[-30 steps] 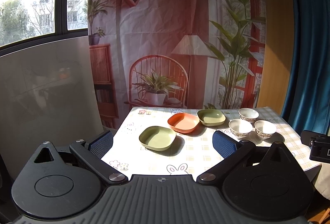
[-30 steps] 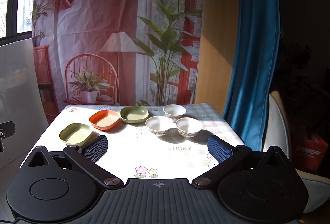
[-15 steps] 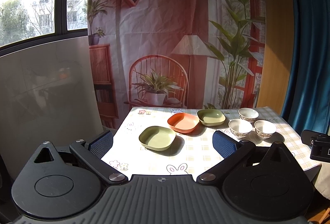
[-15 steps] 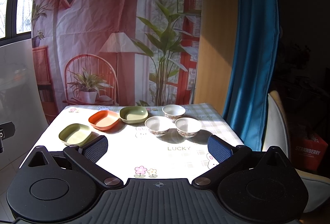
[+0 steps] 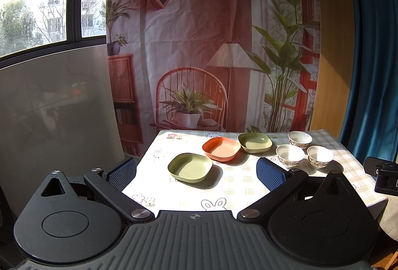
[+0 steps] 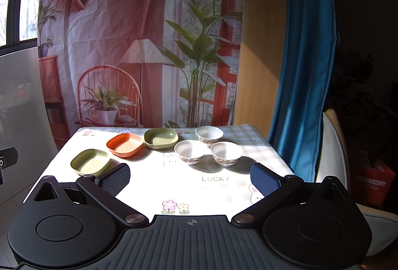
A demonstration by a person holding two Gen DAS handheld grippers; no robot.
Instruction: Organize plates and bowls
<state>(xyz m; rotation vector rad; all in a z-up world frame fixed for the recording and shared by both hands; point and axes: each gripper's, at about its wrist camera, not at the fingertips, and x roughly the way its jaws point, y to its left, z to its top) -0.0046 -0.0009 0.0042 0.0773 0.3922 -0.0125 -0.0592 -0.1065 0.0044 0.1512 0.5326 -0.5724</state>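
Observation:
On the table lie a near green plate (image 5: 190,167) (image 6: 90,161), an orange plate (image 5: 221,148) (image 6: 125,143) and a far green plate (image 5: 254,142) (image 6: 161,137) in a diagonal row. Three white patterned bowls stand to their right: a far bowl (image 5: 299,139) (image 6: 209,135), a middle bowl (image 5: 289,155) (image 6: 189,151) and a right bowl (image 5: 320,156) (image 6: 226,153). My left gripper (image 5: 196,171) is open, held before the near green plate. My right gripper (image 6: 190,176) is open, short of the bowls. Neither holds anything.
The table (image 6: 216,179) has a checked cloth with bunny prints. A printed backdrop (image 5: 199,33) hangs behind it, a blue curtain (image 6: 303,58) to the right. A white chair (image 6: 333,145) stands beside the table's right edge.

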